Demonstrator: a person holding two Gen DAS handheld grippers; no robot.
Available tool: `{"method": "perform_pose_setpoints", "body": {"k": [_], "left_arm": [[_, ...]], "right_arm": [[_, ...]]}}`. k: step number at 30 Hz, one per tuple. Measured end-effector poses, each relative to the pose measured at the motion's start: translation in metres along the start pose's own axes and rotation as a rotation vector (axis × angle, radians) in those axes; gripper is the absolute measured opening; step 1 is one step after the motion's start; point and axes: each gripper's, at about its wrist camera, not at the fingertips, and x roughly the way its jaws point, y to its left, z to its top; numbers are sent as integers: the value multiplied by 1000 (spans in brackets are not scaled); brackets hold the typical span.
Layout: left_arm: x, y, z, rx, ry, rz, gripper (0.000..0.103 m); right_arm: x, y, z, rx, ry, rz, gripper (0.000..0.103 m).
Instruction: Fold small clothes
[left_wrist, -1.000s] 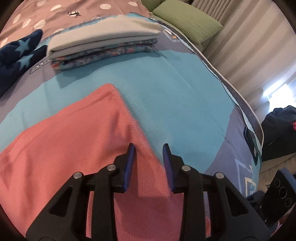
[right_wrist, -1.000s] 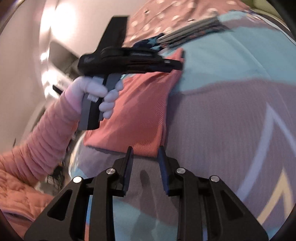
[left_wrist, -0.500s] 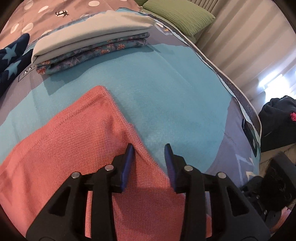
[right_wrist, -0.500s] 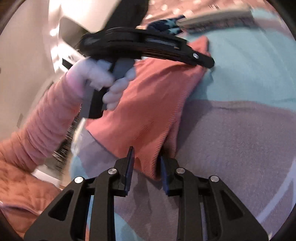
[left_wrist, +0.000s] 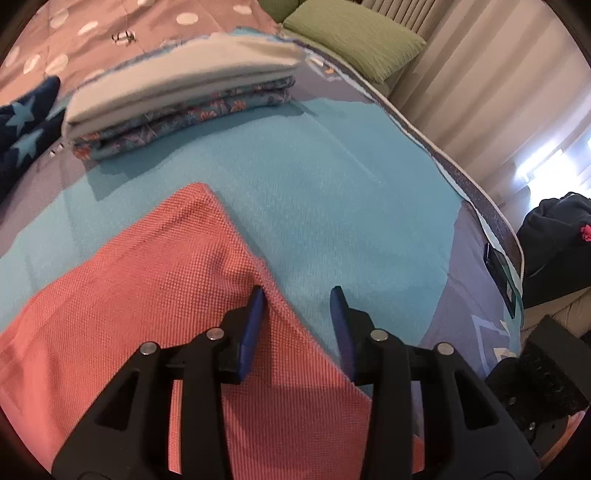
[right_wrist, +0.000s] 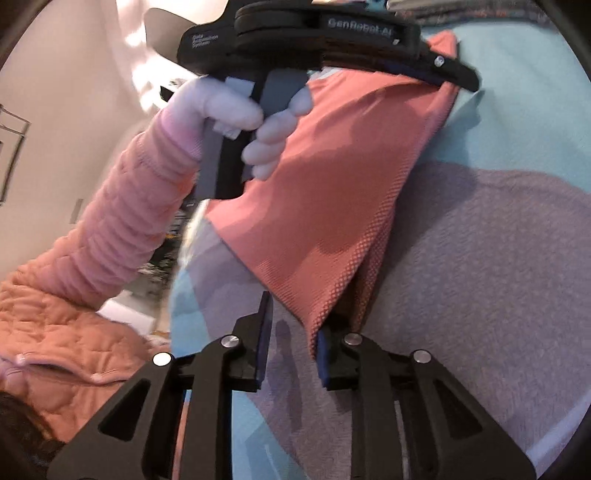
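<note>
A coral waffle-knit cloth (left_wrist: 155, 295) lies flat on the teal and grey blanket (left_wrist: 332, 206). My left gripper (left_wrist: 298, 306) is open and points down at the cloth's right edge, which runs between its blue pads. In the right wrist view a gloved hand (right_wrist: 236, 110) holds that left gripper (right_wrist: 454, 77) over the cloth's far end. My right gripper (right_wrist: 293, 328) has the near corner of the cloth (right_wrist: 325, 229) between its jaws. They are closing, with the corner against the right pad and a gap still showing at the left pad.
A stack of folded clothes (left_wrist: 184, 85) sits at the back of the bed, with a navy star-print garment (left_wrist: 26, 129) to its left. A green pillow (left_wrist: 354, 40) lies behind. A dark bundle (left_wrist: 554, 240) stands off the bed's right edge. A pink quilted sleeve (right_wrist: 122, 229) crosses the right view.
My right gripper has come up to the cloth's near corner, which now sits between its narrowing jaws. The left gripper has stayed at the cloth's edge and opened slightly.
</note>
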Motion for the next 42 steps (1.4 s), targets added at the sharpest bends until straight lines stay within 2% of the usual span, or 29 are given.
{"method": "perform_pose_setpoints", "body": {"k": [2, 4, 6, 9, 10, 13, 14, 18, 19, 21, 22, 23, 24, 30, 33, 38, 42], "left_arm": [[-21, -5, -7, 17, -56, 29, 38], [-52, -6, -20, 28, -143, 14, 42], [-97, 1, -48, 14, -261, 35, 62], [-139, 23, -96, -41, -353, 93, 67], [-154, 38, -123, -85, -377, 131, 67], [-185, 73, -190, -208, -404, 223, 67], [-200, 90, -222, -274, -421, 256, 67], [-246, 124, -304, -428, -499, 267, 63], [-258, 130, -325, -450, -524, 263, 59], [-270, 136, -350, -468, -548, 243, 40], [-274, 140, -362, -476, -559, 218, 35], [-276, 144, -371, -482, -568, 192, 28], [-275, 145, -377, -484, -573, 169, 27], [-257, 159, -397, -454, -551, 62, 27], [-246, 166, -389, -397, -531, 16, 35], [-232, 165, -371, -310, -494, -65, 35], [-218, 174, -365, -324, -439, -128, 29]], "right_arm": [[-17, 6, -4, 20, -57, -91, 23], [-46, 10, -13, 68, -173, -181, 26], [-71, 13, -21, 105, -264, -256, 26], [-87, 29, -22, 112, -352, -377, 28], [-88, 34, -19, 107, -364, -391, 30], [-64, 60, -4, 67, -365, -416, 36], [-56, 64, 3, 42, -346, -425, 38], [-14, 83, 37, -14, -258, -435, 41], [0, 88, 47, -25, -235, -439, 41], [32, 99, 69, -55, -189, -449, 41], [44, 105, 78, -68, -171, -443, 42], [60, 115, 87, -83, -150, -434, 44], [70, 121, 93, -96, -136, -428, 44], [135, 164, 108, -219, -29, -447, 52], [150, 168, 112, -231, 8, -485, 52], [168, 168, 133, -191, 23, -529, 52], [192, 172, 157, -203, 44, -554, 52]]}}
